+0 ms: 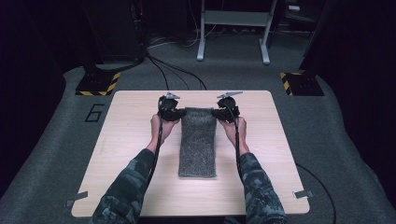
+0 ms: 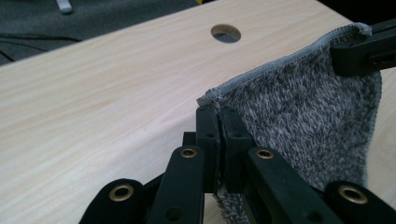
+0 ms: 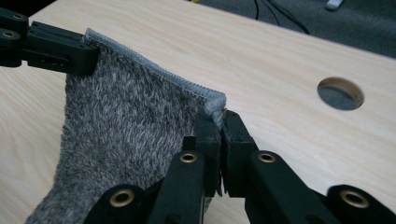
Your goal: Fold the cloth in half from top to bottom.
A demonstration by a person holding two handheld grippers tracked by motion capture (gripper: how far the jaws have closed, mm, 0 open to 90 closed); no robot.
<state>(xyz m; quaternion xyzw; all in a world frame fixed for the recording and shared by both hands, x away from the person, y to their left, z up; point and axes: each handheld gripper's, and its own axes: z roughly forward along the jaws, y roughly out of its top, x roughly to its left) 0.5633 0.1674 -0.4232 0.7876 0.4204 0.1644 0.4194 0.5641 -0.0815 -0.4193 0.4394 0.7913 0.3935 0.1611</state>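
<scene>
Dark grey carpet (image 1: pixel 56 186) surrounds a pale wooden desk (image 1: pixel 135 186), over whose near edge two forearms in camouflage sleeves (image 1: pixel 126 186) reach. Between them a grey fleecy towel (image 1: pixel 198 149) lies lengthwise along the desk's middle, its near end flat on the wood and its far end lifted. Each hand's claw pinches one far corner: the left claw (image 1: pixel 173 113) is clamped tight on the towel's left corner, the right claw (image 1: pixel 223 113) on its right corner, with the hemmed edge stretched between them. A round hole (image 2: pixel 226 33) in the desk top shows beyond the towel in the left gripper view. Farther off, black cables (image 1: pixel 173 70) run across the carpet toward a white metal stand (image 1: pixel 233 18).
</scene>
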